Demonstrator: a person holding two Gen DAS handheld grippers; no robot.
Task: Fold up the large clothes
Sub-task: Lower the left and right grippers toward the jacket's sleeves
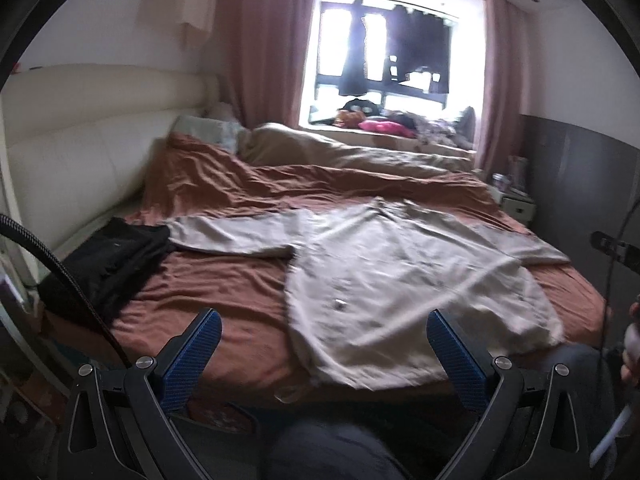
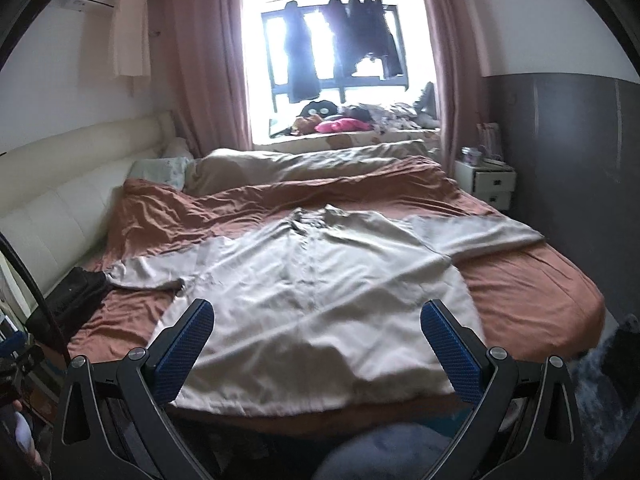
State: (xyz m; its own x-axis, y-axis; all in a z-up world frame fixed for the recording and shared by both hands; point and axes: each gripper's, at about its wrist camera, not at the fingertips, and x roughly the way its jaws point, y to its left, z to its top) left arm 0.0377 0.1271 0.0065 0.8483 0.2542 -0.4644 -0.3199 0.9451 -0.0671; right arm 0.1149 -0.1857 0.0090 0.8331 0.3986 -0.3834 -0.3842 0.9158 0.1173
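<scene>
Left wrist view:
Left gripper (image 1: 324, 322): fingers spread wide, nothing between them, above the bed's near edge.
Shirt (image 1: 400, 280): beige, spread flat on rust sheet (image 1: 224, 292), both sleeves out, hem at near edge.
Black garment (image 1: 108, 260): heaped left, touching the sleeve end.

Right wrist view:
Right gripper (image 2: 318, 312): also spread, empty, over the hem.
Shirt (image 2: 320, 280): flat, collar toward window (image 2: 332, 52).
Nightstand (image 2: 486, 184): far right, beside the bed.

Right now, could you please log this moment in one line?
left gripper open | right gripper open | beige shirt flat on bed, unfolded
</scene>
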